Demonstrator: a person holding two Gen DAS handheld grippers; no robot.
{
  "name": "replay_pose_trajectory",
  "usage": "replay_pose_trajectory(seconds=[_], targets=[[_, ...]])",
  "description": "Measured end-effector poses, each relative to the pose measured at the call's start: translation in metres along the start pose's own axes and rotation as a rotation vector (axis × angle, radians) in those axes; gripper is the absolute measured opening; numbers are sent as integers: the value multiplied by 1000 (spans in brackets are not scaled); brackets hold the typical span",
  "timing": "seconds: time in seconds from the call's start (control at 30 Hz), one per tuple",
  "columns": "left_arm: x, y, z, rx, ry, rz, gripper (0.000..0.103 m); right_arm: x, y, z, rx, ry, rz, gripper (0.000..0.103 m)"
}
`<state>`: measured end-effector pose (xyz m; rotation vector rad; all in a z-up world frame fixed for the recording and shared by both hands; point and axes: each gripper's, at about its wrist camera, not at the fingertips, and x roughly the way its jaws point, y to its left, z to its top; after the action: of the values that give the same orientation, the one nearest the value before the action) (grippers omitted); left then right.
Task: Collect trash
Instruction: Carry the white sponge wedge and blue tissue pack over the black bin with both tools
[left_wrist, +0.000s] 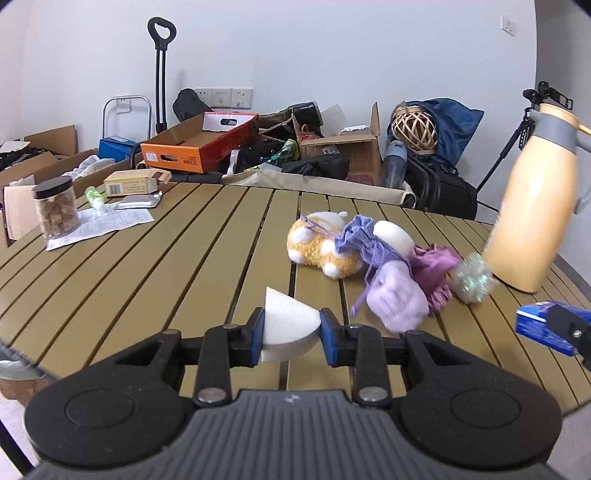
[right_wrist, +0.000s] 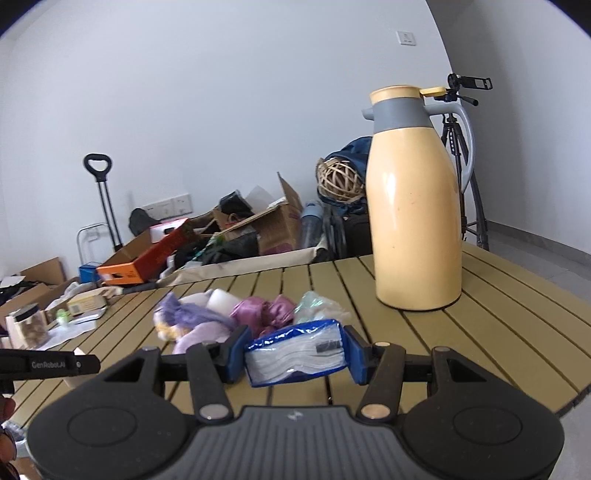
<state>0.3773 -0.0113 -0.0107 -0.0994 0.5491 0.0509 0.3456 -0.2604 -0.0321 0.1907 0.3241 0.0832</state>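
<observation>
- left wrist view: left gripper (left_wrist: 291, 332) pinches a white foam wedge (left_wrist: 290, 325) between its blue pads, held above the near edge of the slatted table (left_wrist: 147, 258).
- beyond it, mid-table, a soft heap: orange plush toy (left_wrist: 317, 247), lilac knit pouch (left_wrist: 362, 240), pale purple bundle (left_wrist: 397, 299), magenta cloth (left_wrist: 434, 269), glittery puff (left_wrist: 471, 277) (all touching or overlapping).
- yellow thermos jug (left_wrist: 532, 206) stands upright at the far right, just beside the puff.
- far left of the table: jar of snacks (left_wrist: 55, 210) on a printed sheet (left_wrist: 99, 223), a small carton (left_wrist: 129, 182) behind.
- at the right edge, the right gripper's finger with the blue packet (left_wrist: 535, 325).
- right wrist view: right gripper (right_wrist: 295, 356) clamps the blue tissue packet (right_wrist: 295, 354) at both ends, above the table's near part; the heap lies just beyond, the jug far right.
- left gripper's black finger at the left edge.
</observation>
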Motion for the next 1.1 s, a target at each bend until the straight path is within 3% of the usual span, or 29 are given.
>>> replay_pose_trajectory(seconds=[0.6, 1.1], targets=[[-112, 11, -38, 42, -5, -8, 31, -97, 33, -22, -66, 45, 77, 52], [-143, 11, -89, 83, 87, 4, 31, -134, 40, -66, -106, 175, 138, 52]])
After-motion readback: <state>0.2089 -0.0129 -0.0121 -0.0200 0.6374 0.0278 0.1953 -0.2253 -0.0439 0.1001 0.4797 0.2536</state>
